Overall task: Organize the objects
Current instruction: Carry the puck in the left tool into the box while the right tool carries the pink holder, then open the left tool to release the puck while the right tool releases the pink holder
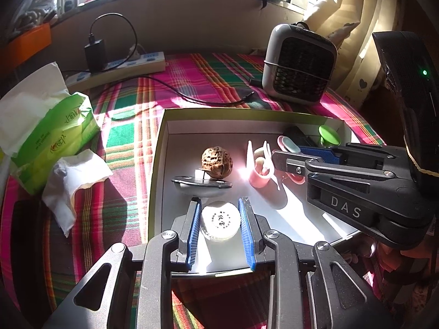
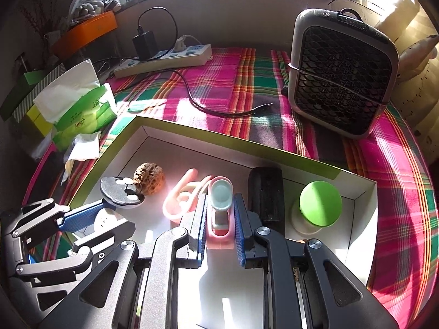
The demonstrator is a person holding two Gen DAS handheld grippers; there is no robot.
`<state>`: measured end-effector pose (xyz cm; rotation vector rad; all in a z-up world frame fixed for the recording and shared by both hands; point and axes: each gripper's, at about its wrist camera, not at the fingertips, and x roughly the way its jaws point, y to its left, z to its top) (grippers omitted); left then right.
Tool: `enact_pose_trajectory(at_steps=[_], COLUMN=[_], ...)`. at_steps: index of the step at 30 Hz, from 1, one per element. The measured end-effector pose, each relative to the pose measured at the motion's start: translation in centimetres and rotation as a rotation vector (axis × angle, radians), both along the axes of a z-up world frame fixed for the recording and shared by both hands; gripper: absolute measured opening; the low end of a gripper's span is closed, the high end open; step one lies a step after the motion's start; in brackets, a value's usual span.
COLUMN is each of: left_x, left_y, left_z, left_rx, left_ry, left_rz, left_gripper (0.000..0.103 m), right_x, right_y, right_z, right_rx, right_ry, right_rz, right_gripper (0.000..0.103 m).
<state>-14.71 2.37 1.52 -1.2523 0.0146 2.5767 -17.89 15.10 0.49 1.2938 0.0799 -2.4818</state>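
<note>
left gripper (image 1: 219, 220): clamping the white round tin (image 1: 219, 220) between its pads, inside the box (image 1: 164, 126)
right gripper (image 2: 219, 219): clenching the pink clip (image 2: 221, 231), just ahead
step: probably placing both
next: letting go gently

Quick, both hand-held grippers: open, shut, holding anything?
Left hand-held gripper: closed on the white round jar.
Right hand-held gripper: closed on the pink tool.
</note>
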Motion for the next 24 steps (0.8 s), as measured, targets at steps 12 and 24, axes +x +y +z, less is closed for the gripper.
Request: enact_pose_trajectory(at_steps=[12, 24], left_x=[0.07, 0.26], left_y=[0.05, 0.22], left_z=[-0.14, -0.15], left_rx=[-0.013, -0.019], left_ry=[-0.002, 0.001], left_rz=[0.001, 0.003], left_gripper=[0.026, 0.031], right_x=[0.02, 0.47], right_y=[-0.2, 0.01], right_z=[-0.06, 0.35], right_rx=[0.012, -0.001], right_ry=[0.007, 0.023], right_rz=[-0.006, -0.017], right_gripper=[0.019, 0.033])
